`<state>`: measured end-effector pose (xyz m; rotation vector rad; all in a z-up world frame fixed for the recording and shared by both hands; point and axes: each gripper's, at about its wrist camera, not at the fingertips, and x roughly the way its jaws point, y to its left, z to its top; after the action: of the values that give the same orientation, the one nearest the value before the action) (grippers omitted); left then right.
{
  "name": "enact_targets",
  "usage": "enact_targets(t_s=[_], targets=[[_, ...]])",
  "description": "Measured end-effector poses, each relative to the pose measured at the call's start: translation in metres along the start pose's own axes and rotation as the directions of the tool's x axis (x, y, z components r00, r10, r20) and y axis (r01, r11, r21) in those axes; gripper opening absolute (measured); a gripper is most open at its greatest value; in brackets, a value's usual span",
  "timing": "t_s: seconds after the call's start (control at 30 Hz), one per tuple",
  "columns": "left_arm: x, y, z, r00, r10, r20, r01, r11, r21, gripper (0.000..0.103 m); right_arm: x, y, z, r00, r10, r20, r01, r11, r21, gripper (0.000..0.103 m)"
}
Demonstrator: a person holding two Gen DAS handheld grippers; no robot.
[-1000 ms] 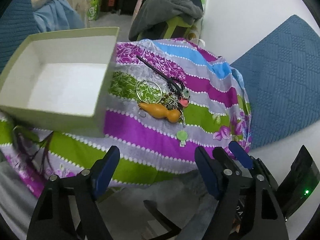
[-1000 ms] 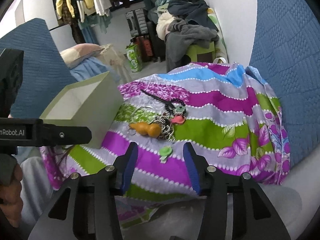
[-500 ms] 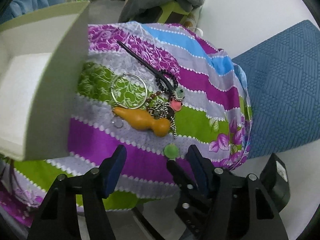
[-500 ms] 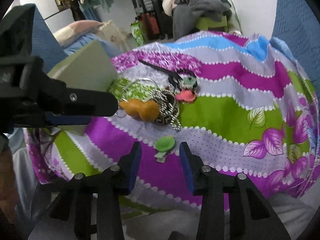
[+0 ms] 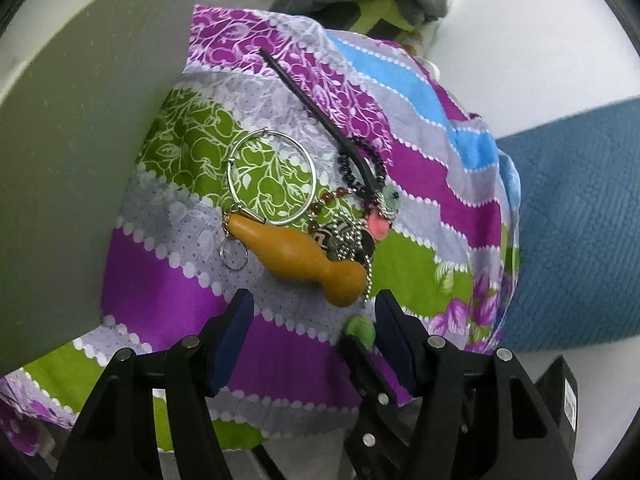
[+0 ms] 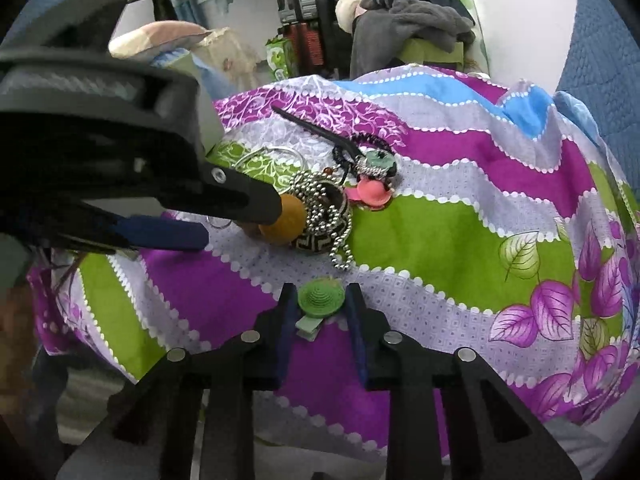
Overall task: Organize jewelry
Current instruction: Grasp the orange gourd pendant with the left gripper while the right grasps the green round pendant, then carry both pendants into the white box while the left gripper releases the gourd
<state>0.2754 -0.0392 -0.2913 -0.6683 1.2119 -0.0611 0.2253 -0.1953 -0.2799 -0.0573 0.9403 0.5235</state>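
Note:
A heap of jewelry lies on the striped cloth (image 5: 168, 280): an orange gourd pendant (image 5: 296, 252), a silver ring (image 5: 272, 176), a bead chain (image 6: 320, 200), a pink piece (image 6: 370, 192) and a black cord (image 5: 316, 112). A small green hat clip (image 6: 320, 294) lies apart, nearer to me. My right gripper (image 6: 321, 296) straddles the clip with its jaws closing, the pads at the brim's two sides. My left gripper (image 5: 312, 308) hangs open just short of the gourd's thick end and holds nothing. In the right wrist view the left gripper (image 6: 242, 222) hides part of the gourd (image 6: 290, 220).
A pale green box (image 5: 80, 120) fills the left of the left wrist view, its wall close to the ring. A blue quilted cushion (image 5: 580, 220) lies to the right of the cloth. Clothes are piled on a stool (image 6: 408, 20) behind.
Both grippers have come down closer to the jewelry. The right jaws have narrowed around the green hat clip. The left jaws narrowed a little, and the box slid to the left edge.

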Motion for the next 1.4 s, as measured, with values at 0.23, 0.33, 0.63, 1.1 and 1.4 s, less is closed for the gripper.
enact_targets(t_s=[0.23, 0.33, 0.63, 1.1, 1.4], targets=[[-0.002, 0.009, 0.004, 0.998, 0.008, 0.068, 0.0, 0.993, -0.12, 0.063, -0.001, -0.007, 0.0, 1.0, -0.001, -0.007, 0.001, 0.999, 0.045, 0.022], [-0.002, 0.013, 0.006, 0.995, 0.042, 0.095, -0.025, 0.986, -0.168, 0.062, -0.002, -0.007, 0.001, 1.0, -0.003, -0.007, 0.003, 0.999, 0.045, 0.022], [0.006, 0.012, 0.009, 0.992, 0.056, 0.116, -0.031, 0.977, -0.211, 0.039, -0.002, -0.01, -0.001, 1.0, 0.0, -0.009, 0.0, 0.999, 0.055, 0.022], [-0.005, -0.002, -0.014, 0.994, 0.073, 0.083, -0.069, 0.996, -0.049, 0.028, -0.01, -0.013, 0.001, 0.999, -0.033, -0.004, 0.033, 0.997, 0.067, 0.022], [-0.03, 0.004, -0.041, 0.98, 0.152, 0.131, -0.165, 0.982, 0.094, 0.027, -0.018, -0.01, -0.001, 0.999, -0.054, -0.003, 0.054, 0.996, 0.07, 0.022]])
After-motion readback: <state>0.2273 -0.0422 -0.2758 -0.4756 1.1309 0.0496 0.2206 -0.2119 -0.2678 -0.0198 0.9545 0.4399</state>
